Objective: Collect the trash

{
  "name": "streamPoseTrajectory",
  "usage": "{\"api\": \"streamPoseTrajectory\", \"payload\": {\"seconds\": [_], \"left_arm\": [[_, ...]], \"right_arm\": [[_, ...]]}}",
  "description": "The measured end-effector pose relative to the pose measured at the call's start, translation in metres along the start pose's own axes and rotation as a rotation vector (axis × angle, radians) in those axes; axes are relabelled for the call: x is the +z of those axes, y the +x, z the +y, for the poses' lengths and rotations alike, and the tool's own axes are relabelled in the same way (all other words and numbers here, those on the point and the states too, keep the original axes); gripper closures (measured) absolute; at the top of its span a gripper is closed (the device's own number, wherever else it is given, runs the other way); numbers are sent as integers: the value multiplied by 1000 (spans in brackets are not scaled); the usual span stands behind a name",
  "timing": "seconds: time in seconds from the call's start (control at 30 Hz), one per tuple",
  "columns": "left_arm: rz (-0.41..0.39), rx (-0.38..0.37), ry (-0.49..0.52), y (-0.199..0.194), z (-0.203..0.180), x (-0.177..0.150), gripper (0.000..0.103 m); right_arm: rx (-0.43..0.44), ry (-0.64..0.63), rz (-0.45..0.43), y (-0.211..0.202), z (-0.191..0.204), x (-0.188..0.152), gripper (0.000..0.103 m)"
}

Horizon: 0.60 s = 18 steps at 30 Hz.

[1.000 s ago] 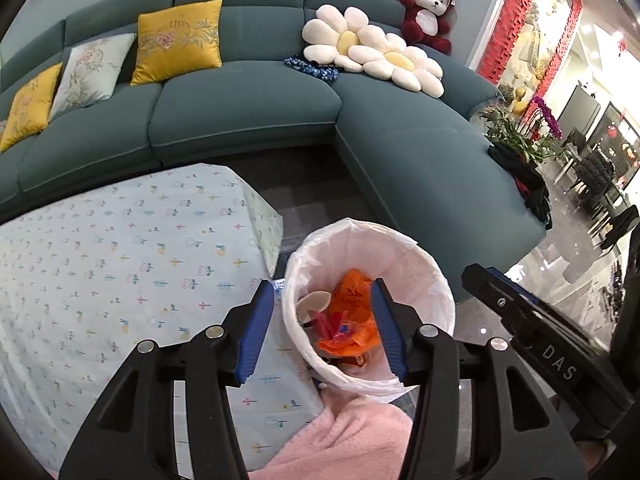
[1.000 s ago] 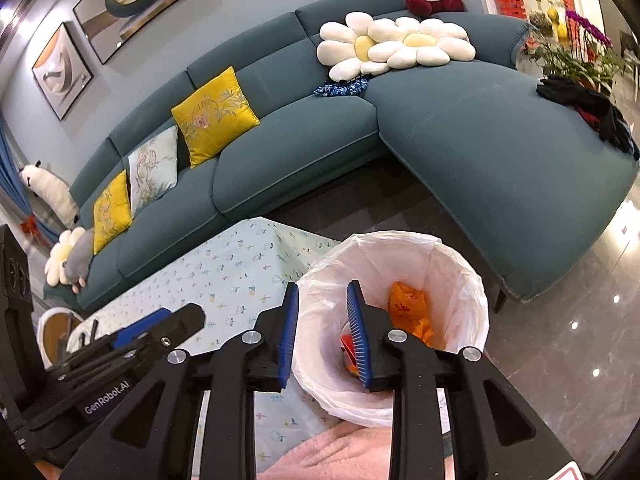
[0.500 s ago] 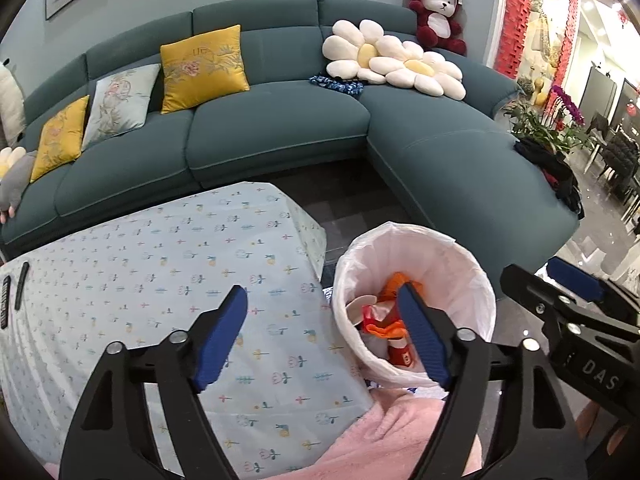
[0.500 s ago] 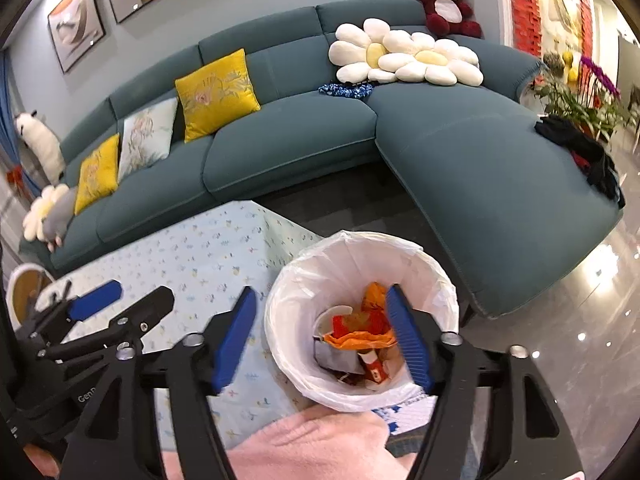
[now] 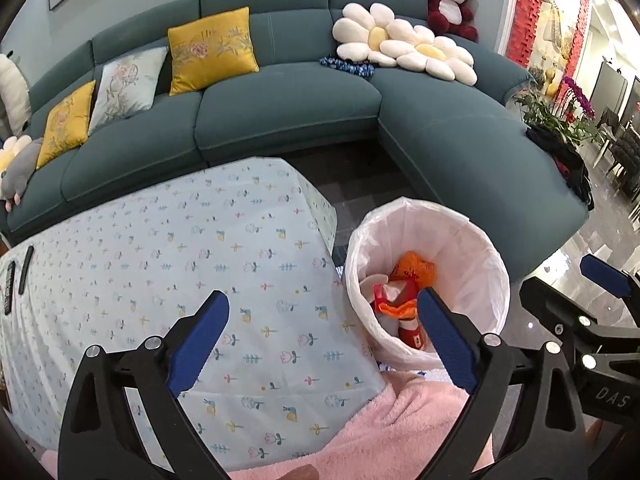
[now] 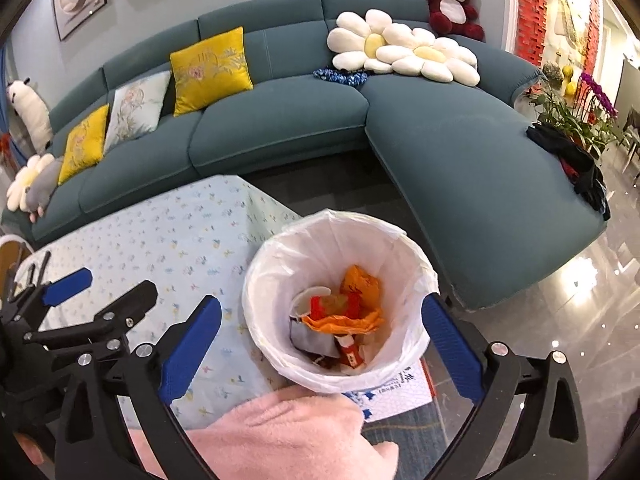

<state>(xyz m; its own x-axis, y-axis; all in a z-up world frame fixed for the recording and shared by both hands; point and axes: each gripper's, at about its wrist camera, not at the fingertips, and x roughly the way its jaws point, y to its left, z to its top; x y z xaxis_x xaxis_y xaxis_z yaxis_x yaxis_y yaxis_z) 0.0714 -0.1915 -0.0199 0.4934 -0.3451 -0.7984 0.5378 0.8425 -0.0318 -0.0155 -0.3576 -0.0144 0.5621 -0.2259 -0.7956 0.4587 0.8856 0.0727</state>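
A white-lined trash bin (image 5: 476, 240) stands on the floor beside the table; it also shows in the right wrist view (image 6: 280, 256). Inside lie orange and red wrappers (image 6: 344, 316) and a pale cup. My left gripper (image 5: 320, 336) is open and empty above the table's right edge, its right finger over the bin. My right gripper (image 6: 324, 344) is open and empty, its jaws wide to either side of the bin, above it. Each gripper shows in the other's view, the right one (image 5: 600, 280) and the left one (image 6: 68, 284).
The table wears a pale floral cloth (image 5: 160, 256), with two dark remotes (image 5: 16, 276) at its left end. A teal corner sofa (image 5: 280, 108) with cushions runs behind. A pink sleeve (image 6: 280, 436) lies in the foreground. A shiny floor (image 6: 560, 304) lies to the right.
Both grippers opened from narrow to wide. Both views have pulled up and back from the bin, which now shows more trash inside.
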Motion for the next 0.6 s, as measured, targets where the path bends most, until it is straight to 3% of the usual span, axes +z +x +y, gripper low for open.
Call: {"api": "streamPoseTrajectory", "payload": {"seconds": [0.6], "left_arm": [[47, 5, 7, 11, -3, -7, 12]], "right_arm": [[-26, -36, 42, 11, 0, -10, 7]]}}
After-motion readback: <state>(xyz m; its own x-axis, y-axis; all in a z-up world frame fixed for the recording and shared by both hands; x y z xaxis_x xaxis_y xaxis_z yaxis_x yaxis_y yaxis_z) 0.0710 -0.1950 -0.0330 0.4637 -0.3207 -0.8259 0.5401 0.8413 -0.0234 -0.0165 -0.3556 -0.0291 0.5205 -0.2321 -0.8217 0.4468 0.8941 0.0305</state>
